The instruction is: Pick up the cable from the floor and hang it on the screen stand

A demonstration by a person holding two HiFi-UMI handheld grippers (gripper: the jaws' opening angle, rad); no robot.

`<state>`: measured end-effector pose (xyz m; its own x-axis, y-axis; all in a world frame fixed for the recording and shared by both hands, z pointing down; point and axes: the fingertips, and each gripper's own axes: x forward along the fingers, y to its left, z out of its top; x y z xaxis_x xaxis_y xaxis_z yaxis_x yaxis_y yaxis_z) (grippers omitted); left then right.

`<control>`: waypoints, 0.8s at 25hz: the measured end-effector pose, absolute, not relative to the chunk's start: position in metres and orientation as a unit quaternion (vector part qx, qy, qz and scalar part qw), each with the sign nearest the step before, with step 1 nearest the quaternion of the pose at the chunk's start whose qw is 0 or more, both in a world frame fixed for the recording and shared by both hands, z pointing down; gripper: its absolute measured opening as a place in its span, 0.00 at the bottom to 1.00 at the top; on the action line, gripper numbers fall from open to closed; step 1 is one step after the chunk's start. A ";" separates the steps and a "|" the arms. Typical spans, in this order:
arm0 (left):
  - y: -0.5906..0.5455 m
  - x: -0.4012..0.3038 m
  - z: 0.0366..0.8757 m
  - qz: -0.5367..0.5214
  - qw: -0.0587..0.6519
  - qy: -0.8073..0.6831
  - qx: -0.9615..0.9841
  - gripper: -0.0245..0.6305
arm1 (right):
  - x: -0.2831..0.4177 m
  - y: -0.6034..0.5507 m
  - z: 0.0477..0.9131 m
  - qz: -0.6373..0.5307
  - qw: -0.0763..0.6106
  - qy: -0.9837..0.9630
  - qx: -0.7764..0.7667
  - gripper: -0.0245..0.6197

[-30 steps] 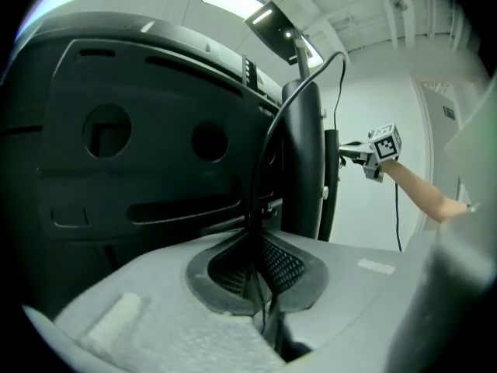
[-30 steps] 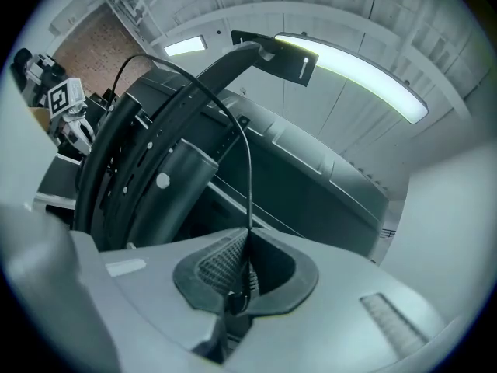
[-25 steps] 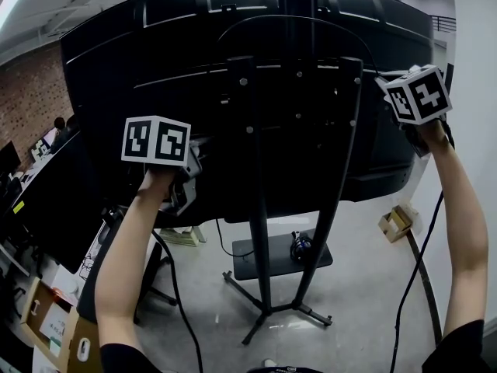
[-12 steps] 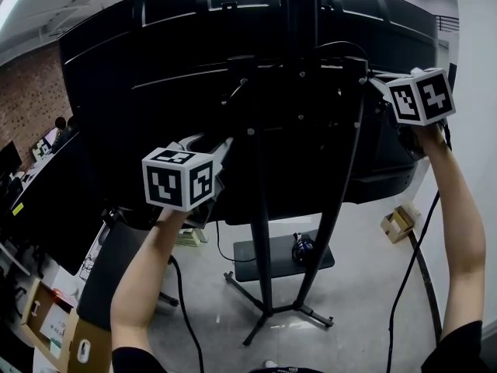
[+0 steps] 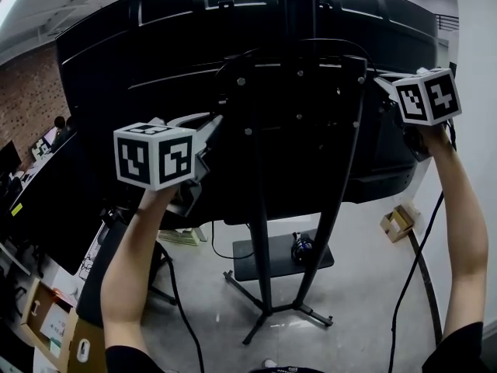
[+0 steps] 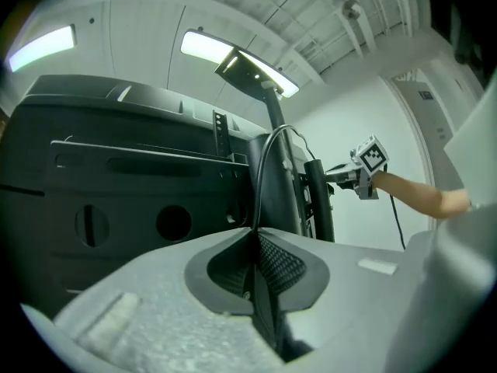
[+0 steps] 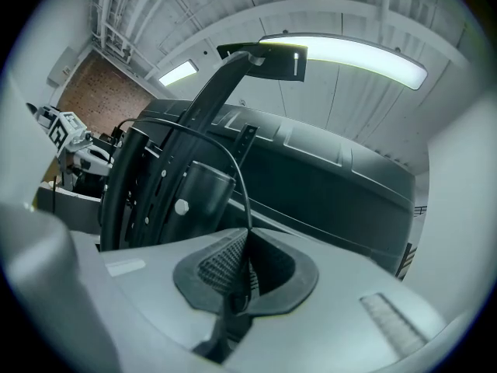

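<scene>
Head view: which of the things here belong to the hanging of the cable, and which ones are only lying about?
Belong to the job: cable; screen stand; left gripper, whose fingers have just closed on the cable; right gripper, fingers shut on the cable.
Only lying about: small cardboard box on the floor; cardboard boxes at lower left; dark item on the stand's low shelf.

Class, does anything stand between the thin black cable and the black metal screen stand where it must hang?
Nothing visible does: the thin black cable arches over the top of the black metal screen stand.
</scene>
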<state>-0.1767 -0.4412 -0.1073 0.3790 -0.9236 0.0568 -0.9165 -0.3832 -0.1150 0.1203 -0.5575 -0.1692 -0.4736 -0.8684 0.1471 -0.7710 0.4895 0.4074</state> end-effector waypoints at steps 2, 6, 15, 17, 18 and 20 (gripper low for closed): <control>-0.445 -0.180 -0.119 -0.062 -0.007 0.545 -0.836 0.06 | 0.120 -0.557 -0.170 -0.141 0.168 -0.848 0.482 0.06; -0.454 -0.182 -0.123 -0.107 -0.082 0.539 -0.832 0.07 | 0.123 -0.559 -0.170 -0.131 0.175 -0.849 0.482 0.06; -0.470 -0.182 -0.102 -0.203 -0.210 0.549 -0.783 0.07 | 0.137 -0.576 -0.147 -0.096 0.204 -0.851 0.475 0.06; -0.470 -0.181 -0.098 -0.204 -0.215 0.545 -0.784 0.07 | 0.131 -0.575 -0.140 -0.092 0.201 -0.858 0.463 0.06; -0.470 -0.180 -0.097 -0.202 -0.216 0.545 -0.784 0.07 | 0.129 -0.575 -0.138 -0.092 0.200 -0.861 0.459 0.06; -0.470 -0.180 -0.097 -0.205 -0.217 0.549 -0.781 0.07 | 0.125 -0.580 -0.138 -0.094 0.202 -0.861 0.457 0.06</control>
<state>-0.1795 -0.4703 -0.0974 0.3132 -0.7678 0.5589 -0.9461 -0.3036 0.1131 0.1255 -0.5798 -0.1377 -0.5012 -0.8247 0.2621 -0.7489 0.5651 0.3460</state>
